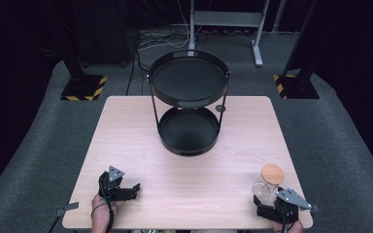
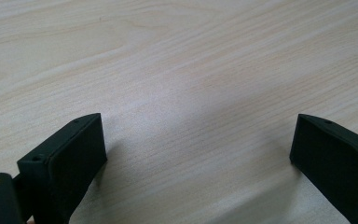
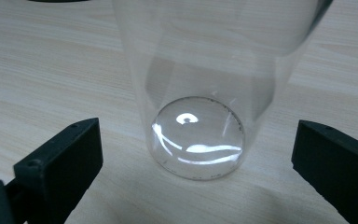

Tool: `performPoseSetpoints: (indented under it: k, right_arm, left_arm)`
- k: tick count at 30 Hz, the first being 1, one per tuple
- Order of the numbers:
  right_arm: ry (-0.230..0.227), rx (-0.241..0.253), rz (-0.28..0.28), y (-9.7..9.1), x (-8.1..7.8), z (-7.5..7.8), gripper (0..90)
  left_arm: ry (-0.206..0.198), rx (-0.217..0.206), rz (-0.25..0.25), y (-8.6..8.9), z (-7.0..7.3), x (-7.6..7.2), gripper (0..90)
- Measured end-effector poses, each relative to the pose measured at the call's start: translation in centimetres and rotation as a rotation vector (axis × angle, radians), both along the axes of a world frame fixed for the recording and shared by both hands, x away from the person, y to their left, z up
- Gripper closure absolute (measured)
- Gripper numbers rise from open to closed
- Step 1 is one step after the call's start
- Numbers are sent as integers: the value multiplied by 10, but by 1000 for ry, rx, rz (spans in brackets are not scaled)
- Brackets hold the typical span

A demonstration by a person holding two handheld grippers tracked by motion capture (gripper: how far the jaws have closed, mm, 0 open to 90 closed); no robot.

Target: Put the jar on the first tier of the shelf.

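So the thing in play here is the glass jar point(image 1: 268, 183), lower right of the high view, standing upright on the table point(image 1: 184, 184) with a round wooden lid point(image 1: 273, 173) on top. The right gripper point(image 1: 264, 208) sits just below it in that frame, right at the bottom edge, and it's clearly the closer hand. The left gripper point(image 1: 135, 189) is way over at the lower left, well apart from the jar.

What matters is the lineup. In the right gripper view the jar point(image 3: 205, 93) stands dead centre between the two black jaws, a bit ahead of them, long axis vertical, running up out of the top of the frame. The jaws are spread wide with bare wood showing on both sides of the glass, so nothing is gripped yet. My guess is a short push forward puts the jar between the pads.

The left gripper point(image 2: 198, 144) is spread wide too, with plain tabletop between its jaws.

Hard to read: the glass is see-through, so its walls mostly show as reflections, and the jar's top and lid are cut off in the right gripper view. The two-tier black tray stand point(image 1: 188, 104) at the upper middle looks empty, though its lower tray is partly hidden by the upper one.
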State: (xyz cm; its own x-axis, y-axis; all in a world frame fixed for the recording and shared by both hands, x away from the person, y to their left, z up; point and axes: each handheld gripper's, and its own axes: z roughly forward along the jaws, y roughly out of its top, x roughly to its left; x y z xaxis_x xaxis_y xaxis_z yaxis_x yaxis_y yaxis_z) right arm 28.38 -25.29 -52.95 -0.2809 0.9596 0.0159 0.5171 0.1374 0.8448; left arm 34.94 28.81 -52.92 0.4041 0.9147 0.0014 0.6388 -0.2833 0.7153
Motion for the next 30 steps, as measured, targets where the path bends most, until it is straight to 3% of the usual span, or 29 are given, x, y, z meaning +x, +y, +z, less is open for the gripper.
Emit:
performPoseSetpoints:
  k: [21, 27, 30]
  right_arm:
    - [37, 6, -15, -1, 5, 3, 0]
    - [48, -12, -5, 0, 7, 6, 0]
    - [25, -38, -10, 0, 9, 17, 0]
  left_arm:
    - [0, 0, 0, 0, 0, 0, 32]
    - [0, 0, 0, 0, 0, 0, 32]
    - [0, 1, 0, 0, 0, 0, 32]
